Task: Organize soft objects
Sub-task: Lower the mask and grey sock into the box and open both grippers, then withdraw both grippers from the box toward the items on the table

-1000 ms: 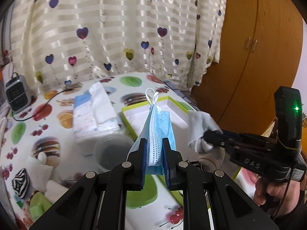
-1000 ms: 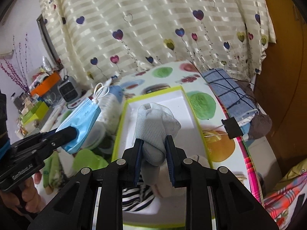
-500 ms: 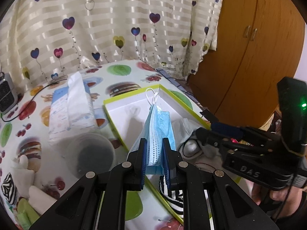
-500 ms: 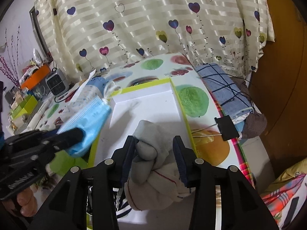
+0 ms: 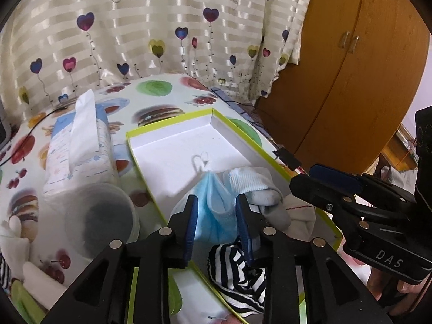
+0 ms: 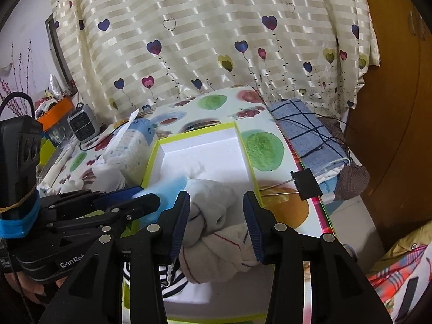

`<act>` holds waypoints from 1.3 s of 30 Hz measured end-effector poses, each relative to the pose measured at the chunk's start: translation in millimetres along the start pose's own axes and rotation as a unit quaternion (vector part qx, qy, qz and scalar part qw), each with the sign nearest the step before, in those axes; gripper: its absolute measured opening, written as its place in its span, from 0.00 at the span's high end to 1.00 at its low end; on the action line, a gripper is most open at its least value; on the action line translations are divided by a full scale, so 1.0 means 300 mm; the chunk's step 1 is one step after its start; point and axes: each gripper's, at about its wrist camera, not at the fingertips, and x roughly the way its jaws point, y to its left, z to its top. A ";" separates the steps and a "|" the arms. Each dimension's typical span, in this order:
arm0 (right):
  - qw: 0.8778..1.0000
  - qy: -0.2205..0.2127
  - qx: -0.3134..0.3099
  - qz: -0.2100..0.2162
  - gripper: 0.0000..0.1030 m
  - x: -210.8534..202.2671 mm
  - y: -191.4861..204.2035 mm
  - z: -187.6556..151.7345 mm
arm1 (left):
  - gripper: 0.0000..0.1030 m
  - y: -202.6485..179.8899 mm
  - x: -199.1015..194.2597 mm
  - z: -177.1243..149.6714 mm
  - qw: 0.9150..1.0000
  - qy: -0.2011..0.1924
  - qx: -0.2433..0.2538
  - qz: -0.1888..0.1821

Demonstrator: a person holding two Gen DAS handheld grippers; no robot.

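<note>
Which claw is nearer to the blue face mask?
Left. The left claw has the blue face mask between its open fingers; the right claw is beside it, over the grey sock.

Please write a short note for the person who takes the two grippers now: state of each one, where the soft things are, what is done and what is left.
Left gripper: open, the blue mask lies loose between its fingers, inside the box.
Right gripper: open above the grey sock, which lies in the box on a white sock.
A striped sock is also in the box.
Done: mask and three socks are in the box.
Left: white soft pieces beside the cup, outside the box, may come next.
</note>
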 end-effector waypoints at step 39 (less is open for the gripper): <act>0.994 -0.033 -0.100 0.030 0.59 -0.238 0.344 -0.074 | 0.72 0.056 -0.444 -0.164 0.996 -0.082 -0.022 0.041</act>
